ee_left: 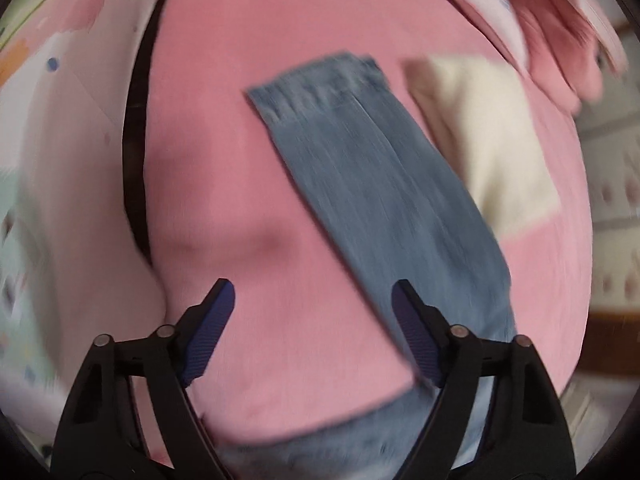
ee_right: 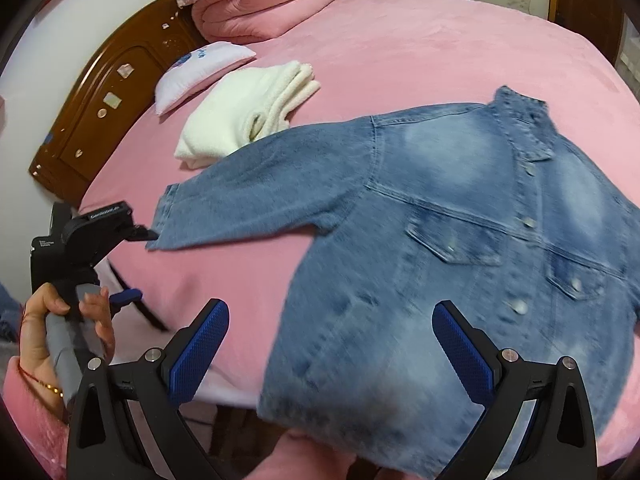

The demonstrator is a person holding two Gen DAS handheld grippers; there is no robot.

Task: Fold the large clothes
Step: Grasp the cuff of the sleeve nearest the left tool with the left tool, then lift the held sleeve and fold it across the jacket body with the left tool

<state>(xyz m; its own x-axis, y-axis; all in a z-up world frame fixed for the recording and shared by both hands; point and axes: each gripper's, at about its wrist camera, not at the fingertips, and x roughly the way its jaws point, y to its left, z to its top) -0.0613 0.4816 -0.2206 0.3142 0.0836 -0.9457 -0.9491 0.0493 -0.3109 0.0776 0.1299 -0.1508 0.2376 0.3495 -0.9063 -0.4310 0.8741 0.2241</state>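
Note:
A light-blue denim jacket (ee_right: 460, 208) lies front up, buttoned, on the pink bed (ee_right: 400, 52), collar toward the far side. One sleeve (ee_left: 372, 172) stretches out diagonally, its cuff (ee_right: 168, 216) near the bed's left edge. My left gripper (ee_left: 312, 286) hangs open over the pink sheet beside that sleeve, its right finger (ee_left: 416, 340) over the denim, nothing between the pads. In the right wrist view a hand (ee_right: 60, 320) holds it by the cuff. My right gripper (ee_right: 331, 306) is open above the jacket's lower hem, not touching the cloth.
A folded cream garment (ee_right: 248, 116) lies just beyond the sleeve. A white-and-pink pillow (ee_right: 200, 72) and a folded pink quilt (ee_right: 260, 4) sit by the dark wooden headboard (ee_right: 108, 108). A pink sleeve (ee_right: 28, 408) shows at the lower left. The left wrist view is motion-blurred.

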